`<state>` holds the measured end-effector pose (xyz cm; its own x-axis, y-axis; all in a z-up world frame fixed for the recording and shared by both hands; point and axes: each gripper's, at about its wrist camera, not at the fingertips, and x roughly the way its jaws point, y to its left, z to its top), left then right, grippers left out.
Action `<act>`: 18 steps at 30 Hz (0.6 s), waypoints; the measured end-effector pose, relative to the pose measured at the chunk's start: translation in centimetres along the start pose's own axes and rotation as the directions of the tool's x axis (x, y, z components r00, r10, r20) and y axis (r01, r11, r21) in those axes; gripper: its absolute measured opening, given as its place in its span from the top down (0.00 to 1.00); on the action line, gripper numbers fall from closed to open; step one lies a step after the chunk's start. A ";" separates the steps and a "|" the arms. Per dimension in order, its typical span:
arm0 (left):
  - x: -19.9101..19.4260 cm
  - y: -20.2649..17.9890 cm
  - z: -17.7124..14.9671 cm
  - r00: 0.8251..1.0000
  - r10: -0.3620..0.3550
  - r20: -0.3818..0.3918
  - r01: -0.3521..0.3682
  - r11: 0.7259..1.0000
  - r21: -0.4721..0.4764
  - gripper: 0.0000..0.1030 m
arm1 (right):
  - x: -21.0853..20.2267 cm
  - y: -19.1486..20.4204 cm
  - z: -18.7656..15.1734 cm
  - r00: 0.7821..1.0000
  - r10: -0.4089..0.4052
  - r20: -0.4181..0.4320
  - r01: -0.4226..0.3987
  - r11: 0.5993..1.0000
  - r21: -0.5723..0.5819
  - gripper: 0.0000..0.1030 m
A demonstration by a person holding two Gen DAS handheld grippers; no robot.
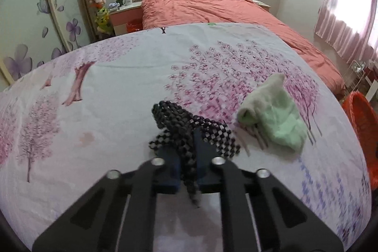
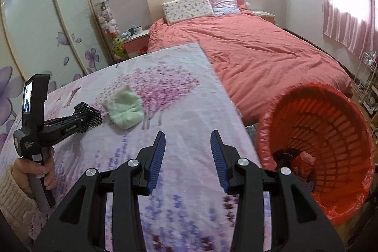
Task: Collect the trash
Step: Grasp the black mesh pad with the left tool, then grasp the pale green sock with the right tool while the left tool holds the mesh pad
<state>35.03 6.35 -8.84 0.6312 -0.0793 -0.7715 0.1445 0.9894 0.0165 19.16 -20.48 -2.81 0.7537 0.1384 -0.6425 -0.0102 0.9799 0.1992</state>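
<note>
1. The left gripper has its fingers pressed together on a black-and-white checkered cloth, which bunches up in front of the pads and trails a strip down between them.
2. From the right wrist view the same left gripper shows side-on, held low over the counter by a hand in a cream knitted sleeve, with the checkered cloth clamped at its tip.
3. A pale green cloth lies crumpled on the counter, just right of the checkered cloth and not touching the fingers; in the right wrist view this green cloth sits just beyond the left gripper's tip.
4. The right gripper hovers above the near part of the counter, its blue-padded fingers spread wide with nothing between them.
5. The counter is covered by a white sheet printed with pink and purple blossom trees.
6. An orange basket lined with an orange bag stands off the counter's right edge, tilted toward the camera (some wrappers lie at its bottom, too small to tell apart); its rim shows at the right edge of the left wrist view.
7. Behind the counter stands a bed with a salmon-coloured cover.
</note>
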 end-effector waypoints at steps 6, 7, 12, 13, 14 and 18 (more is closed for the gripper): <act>-2.4 4.4 -1.9 0.998 0.058 0.019 -0.057 0.997 -0.045 0.92 | 1.6 3.3 0.4 0.999 0.030 -0.015 -0.031 0.999 -0.042 0.60; -2.9 5.5 -2.2 0.997 0.072 0.024 -0.071 0.996 -0.058 0.92 | 2.2 4.1 0.7 0.999 0.042 -0.023 -0.043 0.998 -0.043 0.60; -4.9 9.1 -3.2 0.994 0.098 0.049 -0.092 0.989 -0.114 0.92 | 5.1 6.7 1.7 0.995 0.087 -0.044 -0.087 0.996 -0.014 0.55; -5.3 9.6 -3.5 0.993 0.102 0.055 -0.095 0.988 -0.124 0.92 | 5.4 7.0 1.9 0.995 0.090 -0.045 -0.090 0.996 -0.007 0.50; -5.6 10.0 -3.6 0.993 0.102 0.059 -0.094 0.987 -0.131 0.92 | 6.1 7.6 2.2 0.995 0.094 -0.045 -0.094 0.996 0.002 0.49; -6.8 11.4 -3.9 0.992 0.097 0.083 -0.083 0.983 -0.164 0.92 | 8.2 10.4 3.2 0.996 0.086 -0.034 -0.087 0.996 -0.011 0.46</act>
<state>29.41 18.65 -5.95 0.7036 0.0075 -0.7106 -0.0348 0.9991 -0.0240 27.30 -9.65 -3.62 0.7271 0.2273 -0.6478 -0.0827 0.9657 0.2461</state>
